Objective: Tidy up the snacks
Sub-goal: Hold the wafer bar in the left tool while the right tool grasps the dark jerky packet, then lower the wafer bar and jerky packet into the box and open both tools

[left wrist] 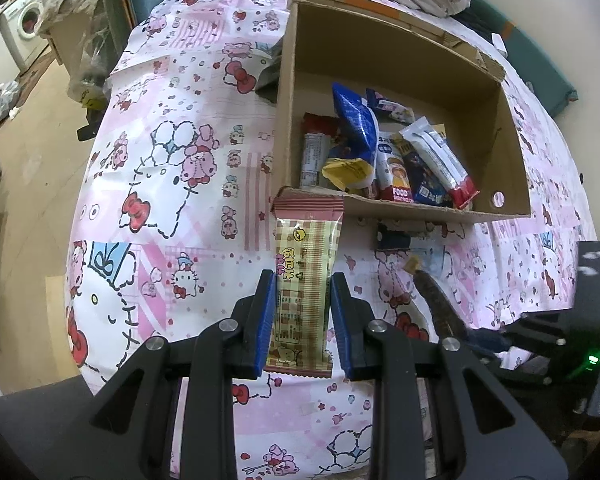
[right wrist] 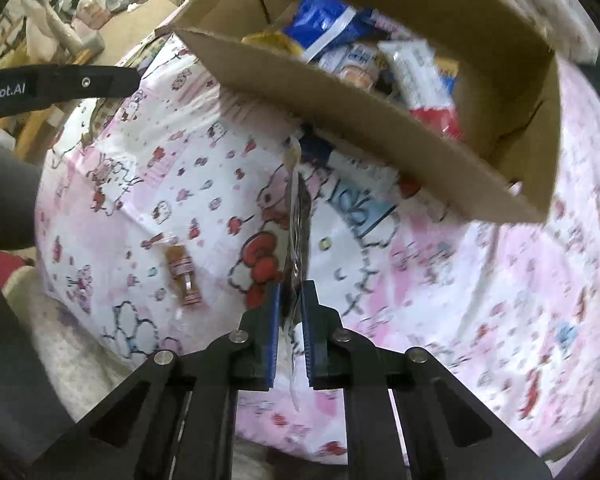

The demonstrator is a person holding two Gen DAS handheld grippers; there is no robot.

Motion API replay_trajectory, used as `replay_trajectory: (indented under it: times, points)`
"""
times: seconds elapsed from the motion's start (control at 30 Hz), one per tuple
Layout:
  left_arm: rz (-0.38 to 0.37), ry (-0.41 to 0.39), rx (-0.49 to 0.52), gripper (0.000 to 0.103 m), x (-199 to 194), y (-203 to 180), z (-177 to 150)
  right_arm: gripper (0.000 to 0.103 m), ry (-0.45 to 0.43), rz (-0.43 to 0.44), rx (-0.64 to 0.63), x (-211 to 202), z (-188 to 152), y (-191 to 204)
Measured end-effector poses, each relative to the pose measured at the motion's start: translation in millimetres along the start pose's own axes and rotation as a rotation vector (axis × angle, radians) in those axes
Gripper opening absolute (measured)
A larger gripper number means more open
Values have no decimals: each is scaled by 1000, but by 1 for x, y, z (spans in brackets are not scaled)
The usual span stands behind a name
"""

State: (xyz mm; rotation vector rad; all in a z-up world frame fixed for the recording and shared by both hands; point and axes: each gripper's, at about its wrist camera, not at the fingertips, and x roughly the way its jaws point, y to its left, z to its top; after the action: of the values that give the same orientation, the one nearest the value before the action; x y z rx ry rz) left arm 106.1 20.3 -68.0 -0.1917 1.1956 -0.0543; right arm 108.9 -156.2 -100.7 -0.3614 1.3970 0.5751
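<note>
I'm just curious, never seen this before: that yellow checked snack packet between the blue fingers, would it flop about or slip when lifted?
The yellow checked packet stands straight out past the left gripper, so it is probably fairly stiff. Its wrapper looks glossy, so it might slide. It seems small and thin, likely light.

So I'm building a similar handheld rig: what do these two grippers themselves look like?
Both match: the left gripper and right gripper have black angular linkage arms with triangular cut-outs, joined by round silver pivot pins. Each finger carries a flat blue pad. In the right wrist view, the other gripper's black body shows white "Robot.AI" lettering. A green indicator light glows on the right unit. No cables show.
</note>
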Motion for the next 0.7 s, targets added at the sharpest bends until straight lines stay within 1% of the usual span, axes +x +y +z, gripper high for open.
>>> replay_trajectory:
  times: [0.1,0.13,0.17,0.23,0.3,0.37,0.47,0.53,0.63,0.7]
  points:
    - [4,-1,13,23,0,-2,-1,21,21,24,48,14,1,-1]
    - [5,0,17,23,1,-2,-2,21,26,25,57,19,3,-2]
    - [6,2,19,23,1,-2,-2,21,24,21,66,23,5,-4]
    - [10,5,20,23,2,-2,-3,14,34,32,101,28,9,-11]
    - [1,12,14,23,0,0,-4,14,15,66,128,22,7,-13]
    - [-13,11,9,23,-3,0,-5,14,-31,126,171,0,2,-22]
    - [-41,6,7,23,-12,-3,-4,14,-80,264,219,-36,-12,-36]
    - [-57,-10,6,23,-19,-6,0,14,-138,329,251,-61,-21,-45]
    - [-63,-49,8,23,-31,-11,12,14,-237,361,273,-94,-28,-57]
    - [-51,-80,13,23,-38,-14,23,14,-290,363,288,-107,-25,-58]
